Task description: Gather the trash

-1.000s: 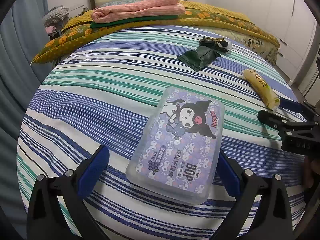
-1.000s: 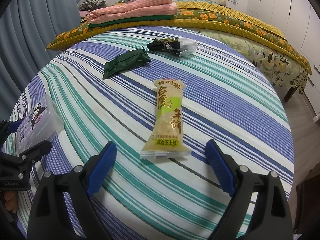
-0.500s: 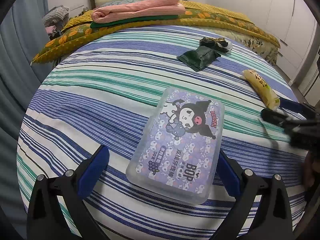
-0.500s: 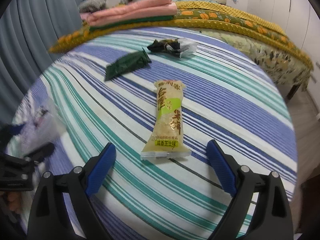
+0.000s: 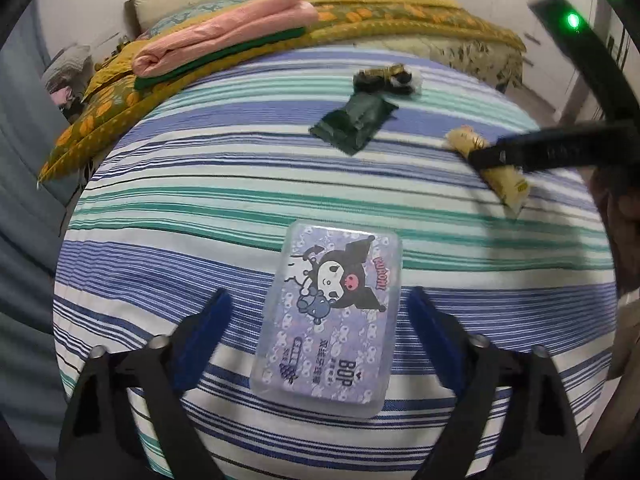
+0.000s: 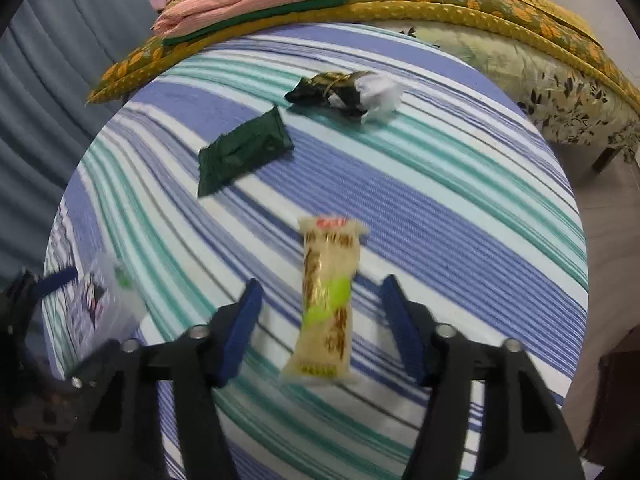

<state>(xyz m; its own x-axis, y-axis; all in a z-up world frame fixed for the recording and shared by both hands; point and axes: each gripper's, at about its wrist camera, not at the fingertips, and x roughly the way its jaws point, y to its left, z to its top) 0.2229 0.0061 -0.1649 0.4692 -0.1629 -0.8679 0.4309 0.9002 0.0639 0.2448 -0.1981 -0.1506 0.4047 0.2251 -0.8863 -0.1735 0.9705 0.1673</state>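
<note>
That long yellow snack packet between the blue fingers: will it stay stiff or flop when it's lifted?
The yellow snack packet lies flat and straight, so its filling probably keeps it fairly stiff. Its glossy film may slip, and its flat sealed ends would likely crumple. The right gripper is closing around it, pads not yet touching.

The left gripper [image 5: 316, 320] fills the lower frame of its own view, pointing steeply down, jaws closing. The right gripper [image 6: 320, 312], likewise low in its view, is also closing.
</note>
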